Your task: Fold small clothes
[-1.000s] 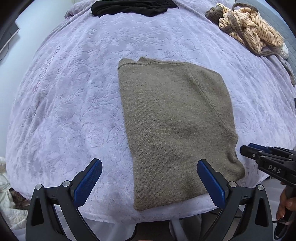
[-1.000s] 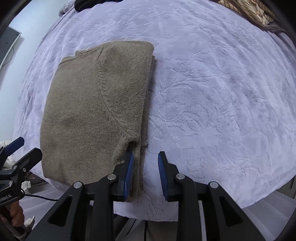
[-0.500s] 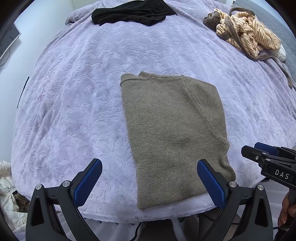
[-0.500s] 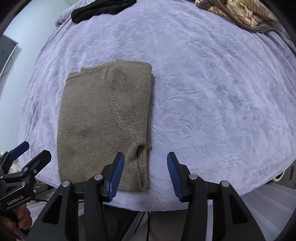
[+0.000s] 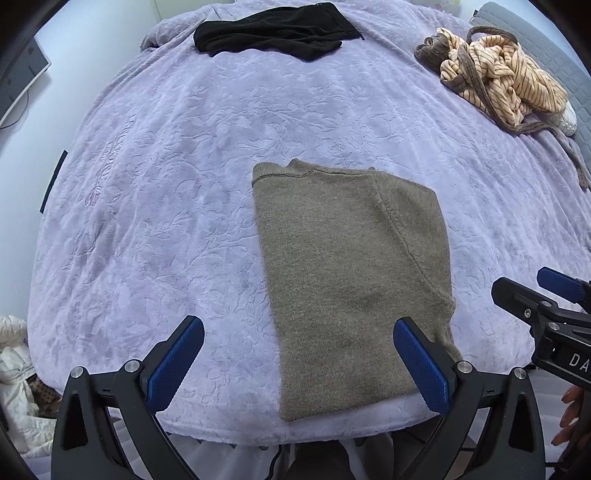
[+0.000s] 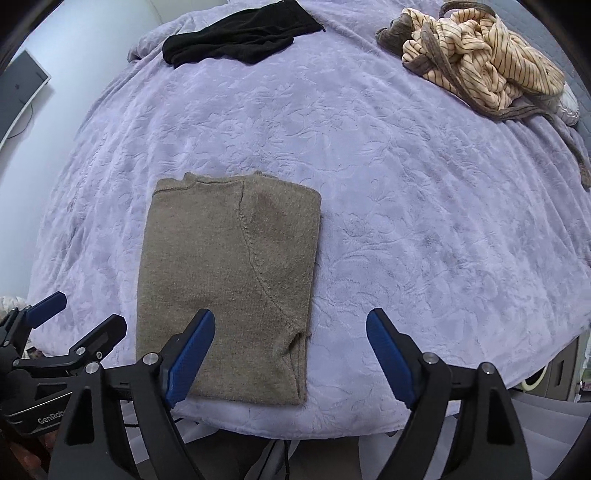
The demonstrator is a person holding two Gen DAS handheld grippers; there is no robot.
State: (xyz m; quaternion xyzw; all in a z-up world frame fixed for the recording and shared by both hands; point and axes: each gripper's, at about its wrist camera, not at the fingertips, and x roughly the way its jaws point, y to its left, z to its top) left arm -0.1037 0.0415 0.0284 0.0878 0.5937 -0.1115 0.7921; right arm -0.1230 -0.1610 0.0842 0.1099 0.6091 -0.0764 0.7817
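Note:
A folded olive-brown knit sweater [image 5: 347, 280] lies flat near the front edge of the lilac bedspread [image 5: 166, 192]; it also shows in the right wrist view [image 6: 229, 280]. My left gripper [image 5: 299, 365] is open and empty, held above the sweater's near hem. My right gripper [image 6: 290, 360] is open and empty, above the sweater's near right corner. Each gripper shows at the edge of the other's view: the right gripper [image 5: 543, 295] and the left gripper [image 6: 70, 325].
A black garment [image 5: 273, 35] lies at the far edge of the bed. A crumpled cream striped garment with grey trim [image 5: 498, 81] lies at the far right. White cloth [image 5: 14, 373] sits on the floor at the left. A monitor [image 6: 18, 96] stands by the left wall.
My right gripper has opened wide, letting go of the sweater's edge. Both grippers have pulled back and up from the bed, so the sweater looks smaller.

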